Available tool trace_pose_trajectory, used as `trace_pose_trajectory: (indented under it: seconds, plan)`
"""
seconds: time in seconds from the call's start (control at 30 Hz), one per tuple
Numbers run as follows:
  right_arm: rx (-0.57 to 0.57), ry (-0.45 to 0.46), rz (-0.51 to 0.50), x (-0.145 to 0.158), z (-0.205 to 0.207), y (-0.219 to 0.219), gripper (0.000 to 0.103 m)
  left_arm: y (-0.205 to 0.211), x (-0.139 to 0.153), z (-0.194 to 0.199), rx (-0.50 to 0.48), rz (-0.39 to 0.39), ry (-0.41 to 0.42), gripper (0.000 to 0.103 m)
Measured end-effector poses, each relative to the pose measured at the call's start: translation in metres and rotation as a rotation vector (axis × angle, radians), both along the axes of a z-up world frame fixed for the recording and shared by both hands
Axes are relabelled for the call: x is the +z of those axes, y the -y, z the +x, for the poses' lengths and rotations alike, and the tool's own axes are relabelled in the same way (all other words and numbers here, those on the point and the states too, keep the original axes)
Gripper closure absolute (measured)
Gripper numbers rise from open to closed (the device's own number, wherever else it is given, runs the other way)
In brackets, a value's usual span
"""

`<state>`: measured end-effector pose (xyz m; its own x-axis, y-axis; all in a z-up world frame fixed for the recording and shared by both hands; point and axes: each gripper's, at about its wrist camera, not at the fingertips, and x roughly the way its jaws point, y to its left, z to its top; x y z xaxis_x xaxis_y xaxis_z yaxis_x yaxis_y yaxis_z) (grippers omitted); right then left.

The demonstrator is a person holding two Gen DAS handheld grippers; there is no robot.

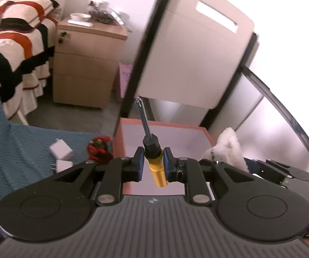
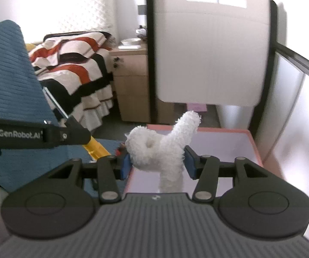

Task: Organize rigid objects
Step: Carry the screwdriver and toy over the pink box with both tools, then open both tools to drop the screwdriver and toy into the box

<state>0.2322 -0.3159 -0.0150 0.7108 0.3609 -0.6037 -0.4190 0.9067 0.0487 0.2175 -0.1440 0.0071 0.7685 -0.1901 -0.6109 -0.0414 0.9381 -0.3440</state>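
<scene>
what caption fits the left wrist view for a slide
Left gripper holds a yellow-handled screwdriver above the pink box.

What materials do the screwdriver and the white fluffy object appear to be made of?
Screwdriver: the yellow handle with a black collar looks like smooth, slightly glossy plastic; the thin shaft looks like shiny metal, since it reflects light. White fluffy object: probably plush or terry fabric, as its surface is fuzzy and matte.

Open box — chair behind

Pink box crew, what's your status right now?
Left gripper shut on yellow screwdriver. Right gripper shut on white fluffy toy. Both over pink box. Nothing blocking.
</scene>
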Motion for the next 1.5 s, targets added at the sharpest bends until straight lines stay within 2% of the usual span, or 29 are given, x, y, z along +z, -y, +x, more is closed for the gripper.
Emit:
trace_pose_trajectory:
  seconds: [0.43, 0.83, 1.03, 1.3, 1.43, 1.5]
  plan:
    - [-0.107, -0.140, -0.050, -0.060, 0.026, 0.069, 0.050, 0.065, -0.066, 0.046, -0.078, -0.012, -0.142, 0.081]
    - [-0.115, -0.262, -0.081, -0.116, 0.040, 0.090, 0.050, 0.089, -0.118, 0.073, -0.111, -0.004, -0.249, 0.081]
    - [-0.116, -0.301, -0.092, -0.136, 0.048, 0.092, 0.050, 0.095, -0.129, 0.080, -0.123, 0.015, -0.269, 0.081]
    - [-0.133, -0.315, -0.062, -0.137, 0.052, 0.097, 0.048, 0.096, -0.133, 0.079, -0.132, 0.030, -0.288, 0.079]
    - [-0.141, -0.314, -0.056, -0.131, 0.050, 0.096, 0.041, 0.092, -0.125, 0.073, -0.128, 0.023, -0.266, 0.069]
    - [-0.146, -0.299, -0.050, -0.124, 0.048, 0.095, 0.037, 0.089, -0.117, 0.068, -0.127, 0.025, -0.241, 0.067]
